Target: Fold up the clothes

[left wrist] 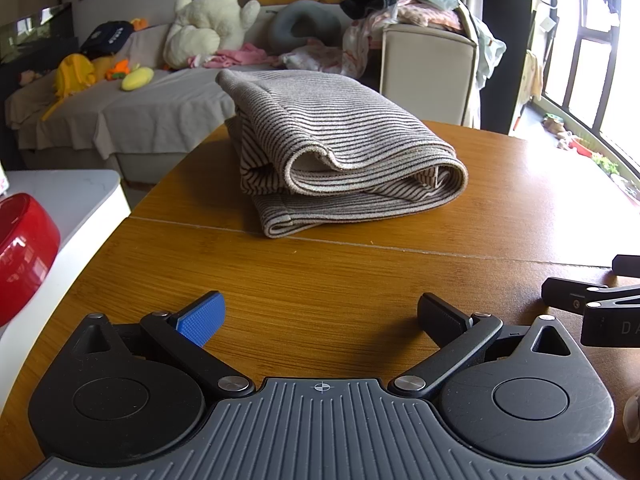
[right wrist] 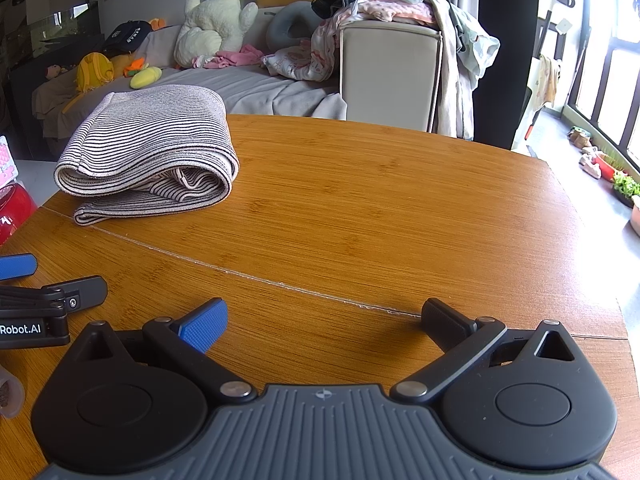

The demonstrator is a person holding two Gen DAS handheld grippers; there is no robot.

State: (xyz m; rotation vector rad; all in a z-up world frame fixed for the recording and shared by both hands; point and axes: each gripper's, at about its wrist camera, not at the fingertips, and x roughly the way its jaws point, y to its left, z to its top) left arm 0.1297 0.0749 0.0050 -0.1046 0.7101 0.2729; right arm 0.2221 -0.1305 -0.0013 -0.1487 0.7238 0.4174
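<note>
Left wrist view, from left to right: a red bowl [left wrist: 22,248] sits on a white side surface at the frame edge, then the wooden worktop [left wrist: 360,280] spreads ahead with a seam line running across it. The left claw [left wrist: 320,318] hovers low over the bare wood, released, its blue pad and black pad spread wide apart with nothing between them. Straight ahead of it, past the seam, lies the striped garment [left wrist: 332,148], folded into a thick bundle. Its long axis runs away from the camera toward the sofa [left wrist: 160,100], and the rolled, open folds face the claw, with the rounded fold at the right side. Tips of the other claw's black fingers enter at the far right edge.

Right wrist view, left to right: part of the left claw, with a blue pad, lies at the left edge near the worktop [right wrist: 400,220]. The striped garment [right wrist: 152,148] rests on the far left part of the wood, well apart from the right claw [right wrist: 324,318], its long axis pointing away and its folded layers opening toward the camera. The right claw is released too, pads wide, over bare wood beside the seam. Beyond stand a plush toy [right wrist: 216,16] and a laundry pile [right wrist: 392,4].
</note>
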